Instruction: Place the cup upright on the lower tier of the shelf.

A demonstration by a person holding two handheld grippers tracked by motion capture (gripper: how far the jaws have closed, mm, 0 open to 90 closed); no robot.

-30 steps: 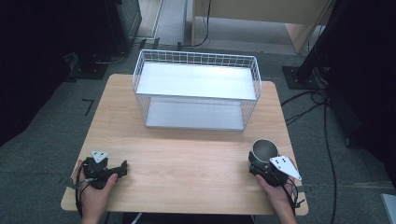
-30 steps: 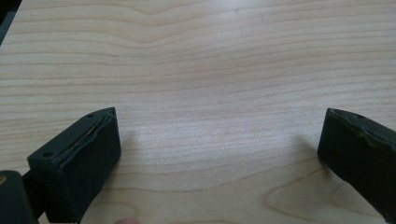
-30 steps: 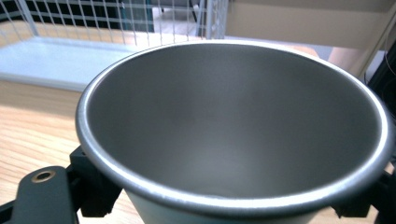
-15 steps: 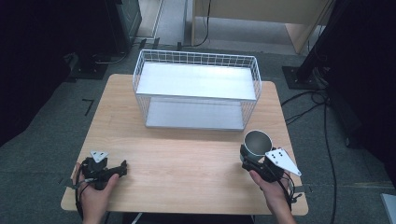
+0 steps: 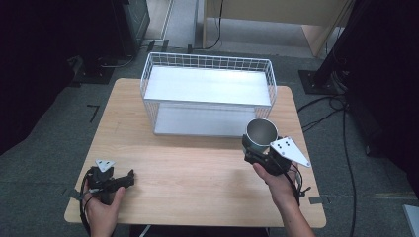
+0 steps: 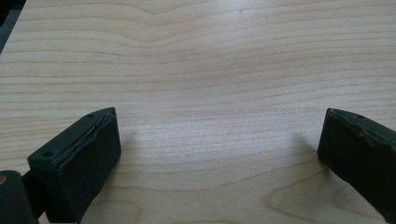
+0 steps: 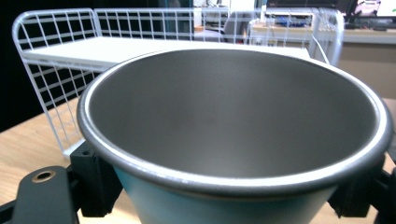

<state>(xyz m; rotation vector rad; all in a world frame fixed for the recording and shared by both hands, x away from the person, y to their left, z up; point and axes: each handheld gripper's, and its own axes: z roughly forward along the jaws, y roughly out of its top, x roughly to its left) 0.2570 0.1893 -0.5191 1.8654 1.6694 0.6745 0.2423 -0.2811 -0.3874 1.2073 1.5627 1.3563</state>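
Observation:
A metal cup (image 5: 261, 134) with a pale blue outside is held upright above the table's right side, just in front of the white wire rack (image 5: 207, 94). My right gripper (image 5: 253, 149) is shut on the cup (image 7: 233, 135), its jaws clamping the cup's lower wall on both sides. The cup's inside looks empty. My left gripper (image 5: 129, 177) rests at the table's front left corner in a hand. In the left gripper view its jaws stand wide apart over bare wood, so my left gripper (image 6: 219, 154) is open with nothing in it.
The wire rack (image 7: 60, 56) has a white upper shelf and a lower white floor, and stands at the back middle of the wooden table (image 5: 197, 182). Cables trail on the floor to the right of the table.
My right gripper has lifted the cup and carried it left and forward, toward the rack's front right corner. The left gripper has stayed put.

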